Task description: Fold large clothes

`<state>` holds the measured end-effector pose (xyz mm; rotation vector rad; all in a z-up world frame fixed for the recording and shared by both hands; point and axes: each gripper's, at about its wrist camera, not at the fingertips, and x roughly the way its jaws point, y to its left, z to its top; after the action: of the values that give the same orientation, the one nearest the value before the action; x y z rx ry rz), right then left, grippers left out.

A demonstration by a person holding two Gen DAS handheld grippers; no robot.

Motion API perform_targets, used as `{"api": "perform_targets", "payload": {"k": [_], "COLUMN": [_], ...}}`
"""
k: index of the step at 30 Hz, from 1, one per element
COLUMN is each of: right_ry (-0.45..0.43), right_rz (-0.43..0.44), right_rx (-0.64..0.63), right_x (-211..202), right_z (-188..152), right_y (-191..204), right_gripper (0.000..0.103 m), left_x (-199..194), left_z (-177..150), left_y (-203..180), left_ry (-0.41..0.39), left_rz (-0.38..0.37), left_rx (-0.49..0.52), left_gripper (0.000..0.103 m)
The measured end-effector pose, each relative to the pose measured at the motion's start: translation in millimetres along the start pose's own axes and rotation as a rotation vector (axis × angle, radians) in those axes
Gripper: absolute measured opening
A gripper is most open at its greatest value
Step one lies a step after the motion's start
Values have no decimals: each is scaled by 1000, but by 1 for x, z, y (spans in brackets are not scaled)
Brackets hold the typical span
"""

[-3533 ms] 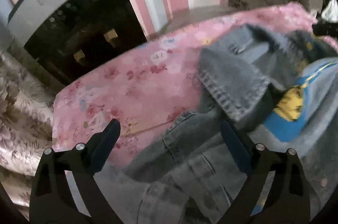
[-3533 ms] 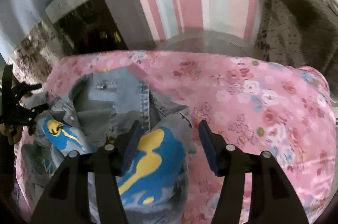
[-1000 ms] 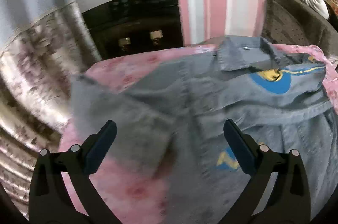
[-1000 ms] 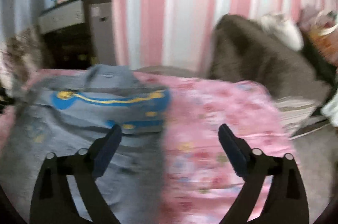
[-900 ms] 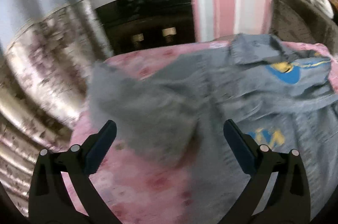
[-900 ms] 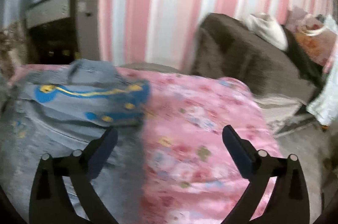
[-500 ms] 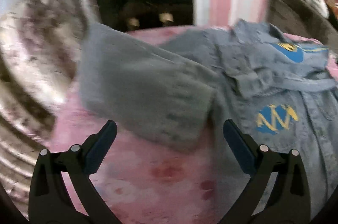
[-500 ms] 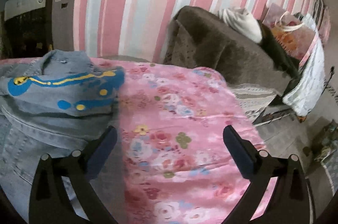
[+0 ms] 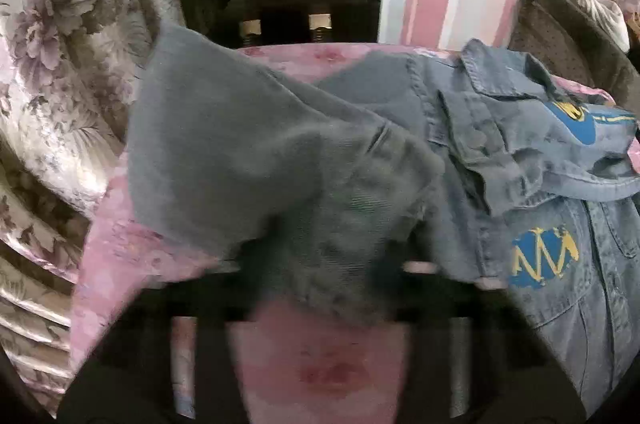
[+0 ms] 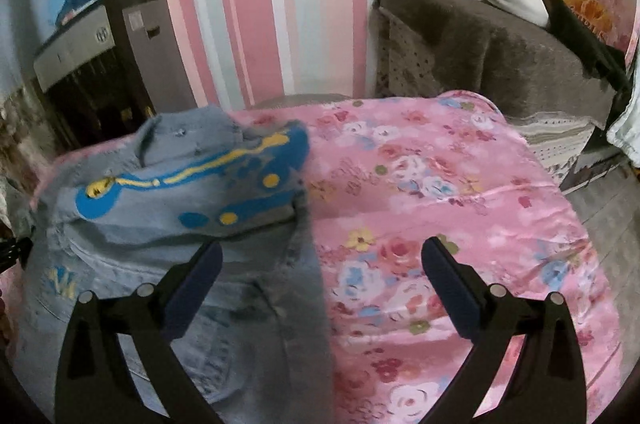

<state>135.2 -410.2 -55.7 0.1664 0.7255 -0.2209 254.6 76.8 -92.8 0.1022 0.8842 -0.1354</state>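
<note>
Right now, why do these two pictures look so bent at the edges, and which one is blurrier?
Both views are fisheye: straight wall stripes bow outward, and dark corners ring each picture. The left wrist view is blurrier: its left tongs, closing on the denim sleeve, smear into dark streaks. The right wrist view is sharper: the right tongs are crisp, though the jacket looks soft.

Denim jacket (image 10: 168, 232) lies on the bedspread (image 10: 460, 192), on its left part in the right wrist view. Sleeve (image 9: 280, 160) lies left of jacket body. Cabinet (image 10: 100, 64) stands behind the bed, armchair (image 10: 500, 52) behind at right.
</note>
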Motion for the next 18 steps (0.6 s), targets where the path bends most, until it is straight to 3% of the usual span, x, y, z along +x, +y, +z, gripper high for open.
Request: {"api": "perform_targets", "payload": {"k": [1,3,10,14,18], "right_ry": [-2,-4,13,12,-5], "right_rz": [8,25,60,69,91], "right_rx": [6,15,14,24,46], "right_x": [0,0,6,8,7], "right_z": [1,4,9,15,23], "right_y": [1,2,9,8,5], "right_gripper": [100,100,100,100,100], "left_x": [-3,-9,-55,-105,-124], "left_z": [4,12,42,68,77], "left_y": [10,26,115,185,235], "left_ry": [-9,-27,-124,-216,-232], "left_rz": [-8,-1,24,176,151], "left_rx": [-33,-77,-262,-332,-377], "left_gripper": [11,8,8,7,9]}}
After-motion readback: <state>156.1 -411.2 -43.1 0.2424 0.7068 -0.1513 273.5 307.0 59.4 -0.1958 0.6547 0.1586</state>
